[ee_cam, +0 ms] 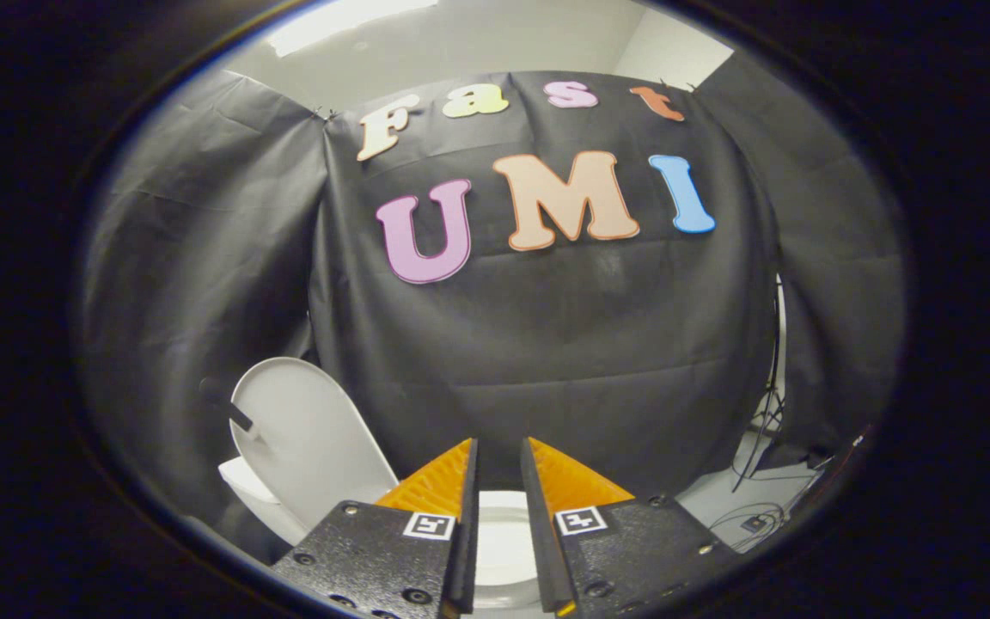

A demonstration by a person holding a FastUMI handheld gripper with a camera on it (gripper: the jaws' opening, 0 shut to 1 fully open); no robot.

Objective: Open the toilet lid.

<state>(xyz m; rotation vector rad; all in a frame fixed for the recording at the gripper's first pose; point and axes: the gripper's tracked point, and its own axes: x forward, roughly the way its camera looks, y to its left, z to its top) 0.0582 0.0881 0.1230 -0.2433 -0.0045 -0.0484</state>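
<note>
Off to the left of our fingers, the lid point(302, 438) stands raised, white and oval, tilted back toward the black cloth wall point(546, 344), so we're looking at its broad inner face. A small dark fitting sticks out at its left edge. Just under the lid a white corner of the tank point(246, 486) peeks out, tucked against the cloth. Down between our fingers we catch the white seat point(502, 542) and the bowl's opening, showing through the gap and running on below. Our gripper point(499, 456) hovers above that seat, its two fingers parted by a narrow gap, tips apart and pressing on nothing; they hang free with only air between them. Beyond the fingers the cloth fills the back of the booth, creased and draped. Out to the right we see pale floor point(718, 503) with thin dark cables point(748, 520) trailing across it, and a slim stand point(772, 404) rising beside the cloth's edge.
</note>
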